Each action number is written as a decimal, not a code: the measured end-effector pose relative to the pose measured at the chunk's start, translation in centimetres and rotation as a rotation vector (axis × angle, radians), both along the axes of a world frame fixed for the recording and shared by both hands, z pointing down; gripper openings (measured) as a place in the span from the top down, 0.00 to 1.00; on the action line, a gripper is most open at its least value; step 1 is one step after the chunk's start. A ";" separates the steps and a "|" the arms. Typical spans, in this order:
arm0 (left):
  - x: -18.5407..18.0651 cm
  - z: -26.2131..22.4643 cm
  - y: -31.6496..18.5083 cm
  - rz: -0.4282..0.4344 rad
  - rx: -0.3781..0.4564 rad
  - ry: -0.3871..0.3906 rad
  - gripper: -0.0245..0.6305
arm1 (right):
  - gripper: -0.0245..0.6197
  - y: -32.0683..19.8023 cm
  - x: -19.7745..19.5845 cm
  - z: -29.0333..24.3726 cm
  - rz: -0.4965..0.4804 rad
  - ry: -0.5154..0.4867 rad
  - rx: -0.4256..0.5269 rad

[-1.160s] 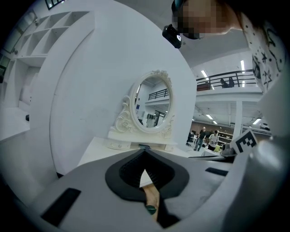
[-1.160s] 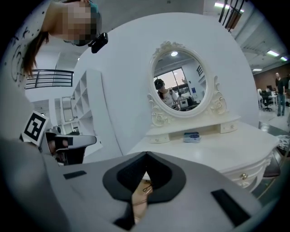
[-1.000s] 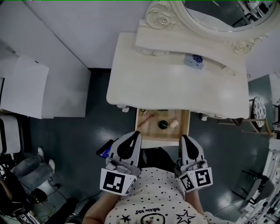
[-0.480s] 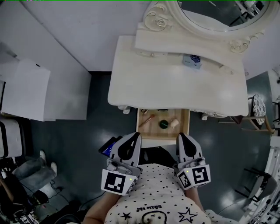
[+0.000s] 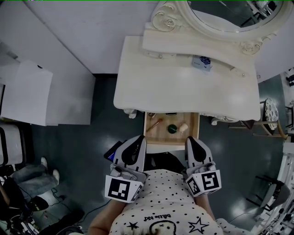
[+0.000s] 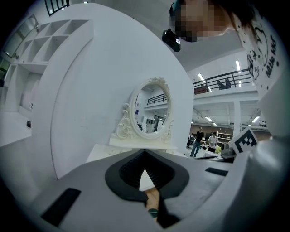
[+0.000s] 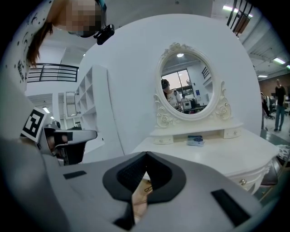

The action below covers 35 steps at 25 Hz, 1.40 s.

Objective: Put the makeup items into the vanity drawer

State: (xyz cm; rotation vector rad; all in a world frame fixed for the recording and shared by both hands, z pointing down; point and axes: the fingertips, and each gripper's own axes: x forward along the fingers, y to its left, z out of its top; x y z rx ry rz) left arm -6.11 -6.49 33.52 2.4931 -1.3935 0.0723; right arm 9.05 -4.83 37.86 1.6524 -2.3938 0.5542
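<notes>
No movement noted since a second ago: left gripper (image 5: pixel 139 139) and right gripper (image 5: pixel 190 140) both clenched, empty, held just near of the open drawer (image 5: pixel 158 136). Brush (image 5: pixel 154 125), green pot (image 5: pixel 172 129) and pale bottle (image 5: pixel 183 128) lying inside. Loading judged largely done, drawer not yet closed.

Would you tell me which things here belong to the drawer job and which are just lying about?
Job: vanity drawer, open; inside it a brush, a dark green round pot, a beige piece.
Lying about: oval mirror; blue-and-white box on the vanity top, possibly still to stow; stool at the right.
</notes>
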 end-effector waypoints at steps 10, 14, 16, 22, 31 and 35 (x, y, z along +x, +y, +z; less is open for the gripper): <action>-1.3 -0.1 0.7 -0.008 0.003 0.014 0.96 | 0.95 0.6 -0.4 -0.2 0.026 -0.001 0.004; -2.6 -0.1 1.2 -0.004 0.011 0.014 0.96 | 0.95 1.0 -1.4 -0.1 0.039 0.002 0.011; -3.1 -0.1 1.3 0.003 0.017 0.014 0.96 | 0.95 1.2 -1.9 -0.2 0.045 0.006 0.015; -3.9 -0.2 2.1 0.041 0.025 0.016 0.96 | 0.95 2.3 -2.9 -0.4 0.077 0.011 0.027; -4.3 -0.2 2.8 0.076 0.027 0.020 0.96 | 0.95 3.3 -3.3 -0.3 0.108 0.006 0.023; -4.3 -0.1 3.0 0.086 0.024 0.019 0.96 | 0.95 3.6 -3.6 -0.2 0.108 0.006 0.020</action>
